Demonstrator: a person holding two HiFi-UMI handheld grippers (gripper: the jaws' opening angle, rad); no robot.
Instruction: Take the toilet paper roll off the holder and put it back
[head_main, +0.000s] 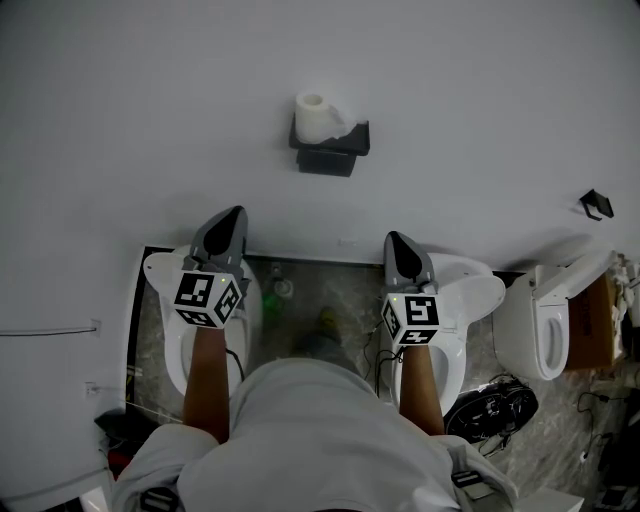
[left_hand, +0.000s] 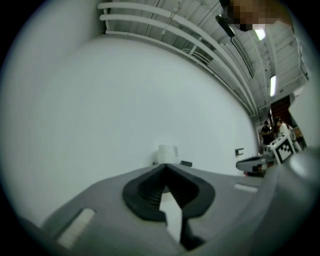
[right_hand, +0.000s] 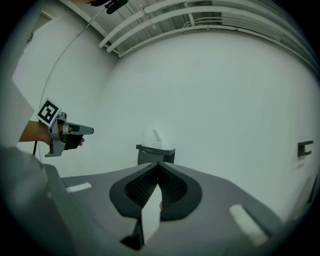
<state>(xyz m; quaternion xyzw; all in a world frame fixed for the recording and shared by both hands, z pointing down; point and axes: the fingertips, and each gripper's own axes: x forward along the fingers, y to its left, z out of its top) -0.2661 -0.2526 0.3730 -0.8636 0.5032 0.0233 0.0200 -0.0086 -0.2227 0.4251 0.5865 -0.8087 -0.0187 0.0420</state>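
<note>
Roll: the toilet paper roll (head_main: 318, 116) stands upright on the black holder (head_main: 330, 152) fixed to the white wall (head_main: 150, 120), with a loose end draped over the holder's right side; it has not been taken off yet
Left gripper: the left gripper (head_main: 230, 218) has its jaws closed tip to tip on nothing and is well short of the roll
Right gripper: the right gripper (head_main: 397, 243) is likewise closed and empty, level with the other
Aim: both point at the wall, and each gripper view has the roll just above its tips — this looks like a ready stance
Next need: the jaws must part first, and the upright roll probably lifts straight up
Below: toilets (head_main: 470, 290) stand against the wall under the grippers
</note>
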